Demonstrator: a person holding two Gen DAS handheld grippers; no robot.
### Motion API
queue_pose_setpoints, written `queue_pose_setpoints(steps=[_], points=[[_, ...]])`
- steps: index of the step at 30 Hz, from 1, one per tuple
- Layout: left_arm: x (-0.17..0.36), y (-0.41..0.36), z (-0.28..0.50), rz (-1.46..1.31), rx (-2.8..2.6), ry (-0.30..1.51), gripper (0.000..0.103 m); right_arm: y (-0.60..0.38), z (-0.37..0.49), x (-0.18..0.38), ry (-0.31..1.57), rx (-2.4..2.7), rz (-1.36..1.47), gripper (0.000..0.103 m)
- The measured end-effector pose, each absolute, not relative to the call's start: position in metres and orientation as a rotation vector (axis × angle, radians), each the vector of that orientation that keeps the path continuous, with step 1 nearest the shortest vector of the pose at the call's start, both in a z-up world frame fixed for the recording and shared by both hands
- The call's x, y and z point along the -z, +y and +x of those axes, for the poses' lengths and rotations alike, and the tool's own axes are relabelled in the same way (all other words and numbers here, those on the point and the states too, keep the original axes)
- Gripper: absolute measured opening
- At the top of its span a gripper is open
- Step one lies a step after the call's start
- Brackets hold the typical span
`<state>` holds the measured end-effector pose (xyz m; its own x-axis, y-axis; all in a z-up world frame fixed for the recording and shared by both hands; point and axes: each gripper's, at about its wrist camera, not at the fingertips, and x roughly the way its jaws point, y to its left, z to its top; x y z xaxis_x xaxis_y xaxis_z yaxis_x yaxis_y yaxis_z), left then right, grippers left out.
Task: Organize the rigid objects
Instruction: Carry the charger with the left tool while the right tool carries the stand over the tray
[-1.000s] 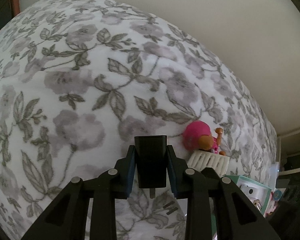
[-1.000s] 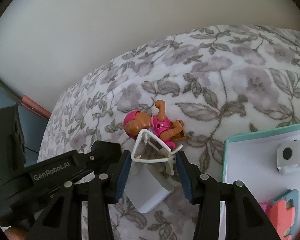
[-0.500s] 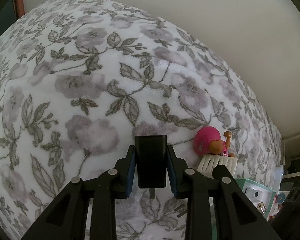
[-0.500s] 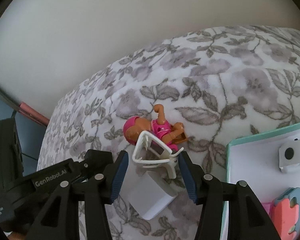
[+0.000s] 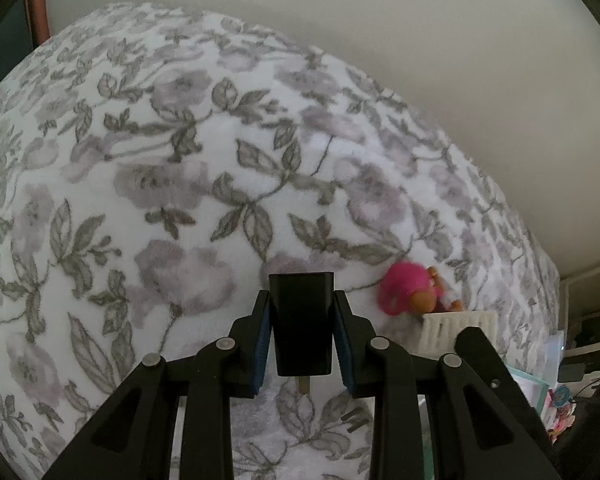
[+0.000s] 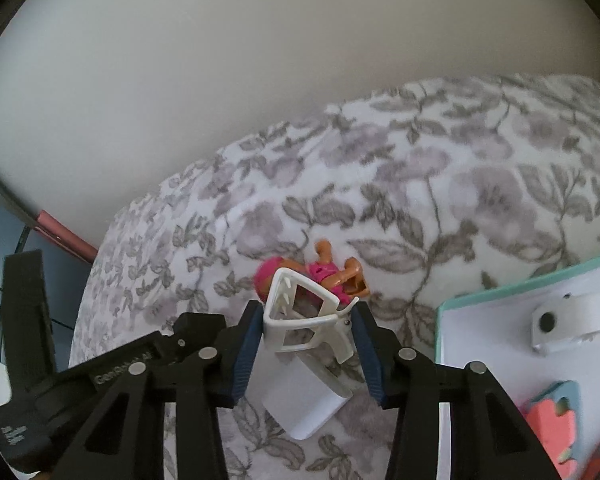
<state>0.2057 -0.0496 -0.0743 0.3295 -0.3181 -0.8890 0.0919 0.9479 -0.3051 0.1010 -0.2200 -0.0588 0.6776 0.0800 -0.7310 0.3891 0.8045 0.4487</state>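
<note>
Soft dim daylight is lighting both views evenly, fisheye is bending the edges into black vignette corners, slight motion blur is smearing the floral blanket (image 6: 480, 184).

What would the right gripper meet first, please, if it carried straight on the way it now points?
Probably the pink doll, lying on the floral blanket just beyond the white hair claw that the right gripper holds. Depth is hard to judge here.
</note>
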Motion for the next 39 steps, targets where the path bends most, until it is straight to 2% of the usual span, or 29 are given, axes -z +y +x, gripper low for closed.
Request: queue_pose_setpoints(steps=[16,31,39], points=[[0.0,-0.072,0.174,-0.202,0.376,1.045,0.03,-0.281,0.045,-0.005,0.797,0.385,0.609,0.048],[-0.024,-0.155,0.115,-0.037,0.573,1.031,0.03,-0.346,-0.029,-0.028,0.821,0.589,0.572,0.048],[-0.004,-0.202,0.084,0.137,0.625,1.054,0.031,-0.366,-0.041,-0.01,0.912,0.653,0.544,0.048]])
